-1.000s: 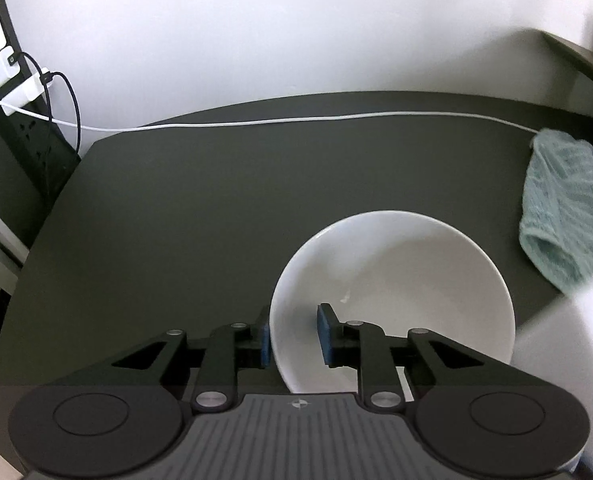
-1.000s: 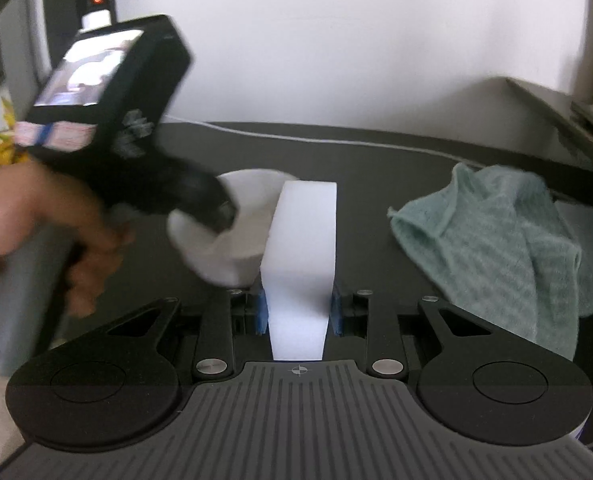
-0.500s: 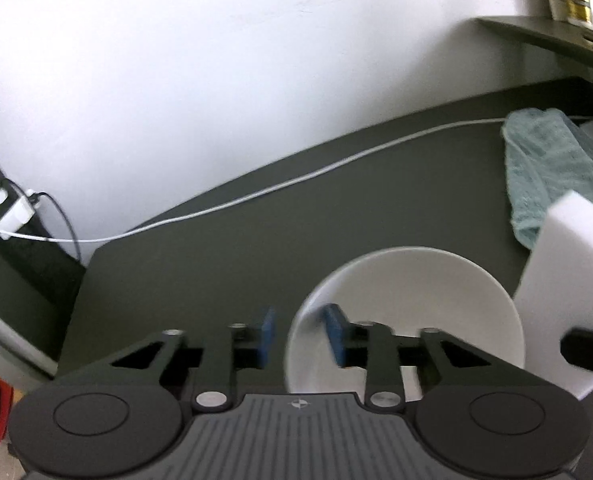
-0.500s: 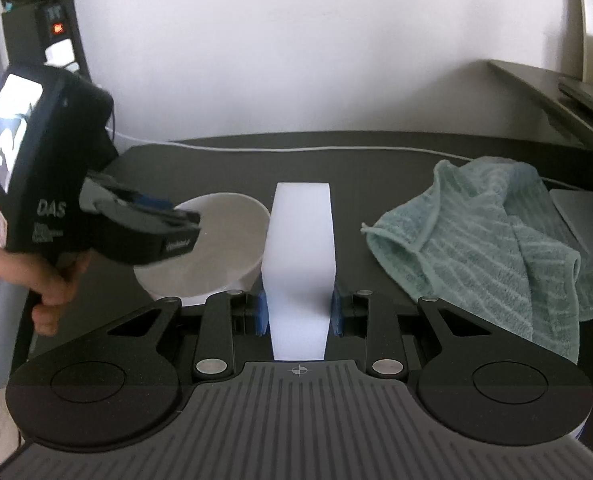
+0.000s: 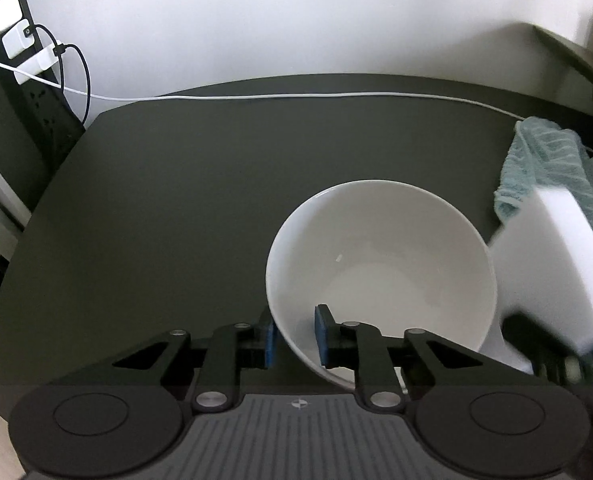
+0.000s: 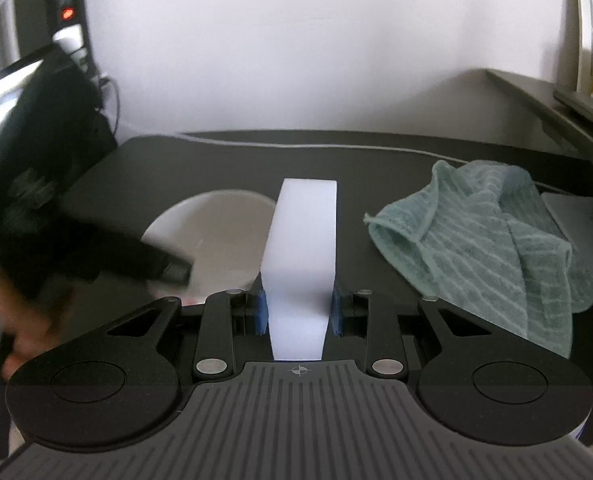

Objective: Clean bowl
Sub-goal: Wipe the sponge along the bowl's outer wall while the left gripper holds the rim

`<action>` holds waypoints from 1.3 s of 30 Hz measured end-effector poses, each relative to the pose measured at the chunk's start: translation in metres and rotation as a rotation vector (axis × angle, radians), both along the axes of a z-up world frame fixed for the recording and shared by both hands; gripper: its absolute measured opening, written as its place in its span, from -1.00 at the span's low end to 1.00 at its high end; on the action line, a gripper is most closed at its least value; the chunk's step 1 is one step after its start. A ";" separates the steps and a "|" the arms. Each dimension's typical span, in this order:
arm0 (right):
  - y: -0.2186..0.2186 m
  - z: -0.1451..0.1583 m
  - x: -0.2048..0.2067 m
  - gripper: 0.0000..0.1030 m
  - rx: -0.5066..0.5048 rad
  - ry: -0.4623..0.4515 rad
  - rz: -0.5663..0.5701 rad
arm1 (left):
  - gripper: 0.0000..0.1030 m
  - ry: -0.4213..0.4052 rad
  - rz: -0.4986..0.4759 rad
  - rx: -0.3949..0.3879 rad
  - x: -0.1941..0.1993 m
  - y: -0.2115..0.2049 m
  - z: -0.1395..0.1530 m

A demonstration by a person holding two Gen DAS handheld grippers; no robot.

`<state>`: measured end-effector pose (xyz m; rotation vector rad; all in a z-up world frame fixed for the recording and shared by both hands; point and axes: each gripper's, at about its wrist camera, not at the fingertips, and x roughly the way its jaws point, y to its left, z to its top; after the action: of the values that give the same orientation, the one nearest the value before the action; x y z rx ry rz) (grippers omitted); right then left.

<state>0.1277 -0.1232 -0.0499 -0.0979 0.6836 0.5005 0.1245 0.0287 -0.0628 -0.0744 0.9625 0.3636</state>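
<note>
A white bowl stands on the dark table. Its near rim runs between the blue pads of my left gripper, one finger inside and one outside, shut on the bowl. A white sponge block stands upright in my right gripper, which is shut on it. In the left wrist view the sponge hovers just beside the bowl's right rim, blurred. From the right wrist, the bowl lies left of the sponge, partly hidden by the blurred left gripper and a hand.
A teal striped towel lies crumpled to the right of the bowl, also seen as the towel at the edge. A white cable crosses the table's back. A power strip with chargers stands at the far left.
The left gripper has swung and levelled with the bowl still in it. The sponge has come closer to the bowl's right rim, and the right view has shifted forward slightly.
</note>
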 end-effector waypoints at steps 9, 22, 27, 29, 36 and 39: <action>-0.007 0.007 -0.033 -0.41 0.034 0.014 0.088 | -0.38 -0.045 -0.023 0.092 0.017 0.009 -0.001; 0.004 0.002 0.033 -0.40 0.073 0.058 -0.025 | -0.62 -0.005 0.012 -0.008 0.017 0.008 -0.001; 0.004 0.001 0.012 -0.40 0.031 0.043 -0.010 | -0.60 -0.009 0.028 0.004 0.022 0.003 -0.001; 0.002 0.002 -0.012 -0.40 0.027 0.043 0.031 | -0.59 -0.011 0.025 0.007 0.024 0.002 -0.001; 0.000 0.006 -0.024 -0.41 0.035 0.027 0.073 | -0.41 -0.018 -0.016 0.039 0.018 0.000 0.002; -0.004 0.008 0.003 -0.41 0.024 0.017 0.027 | -0.42 -0.020 -0.029 0.051 0.015 0.000 0.003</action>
<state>0.1310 -0.1276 -0.0421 -0.0808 0.6934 0.5357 0.1391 0.0283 -0.0595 -0.0171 0.9335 0.3596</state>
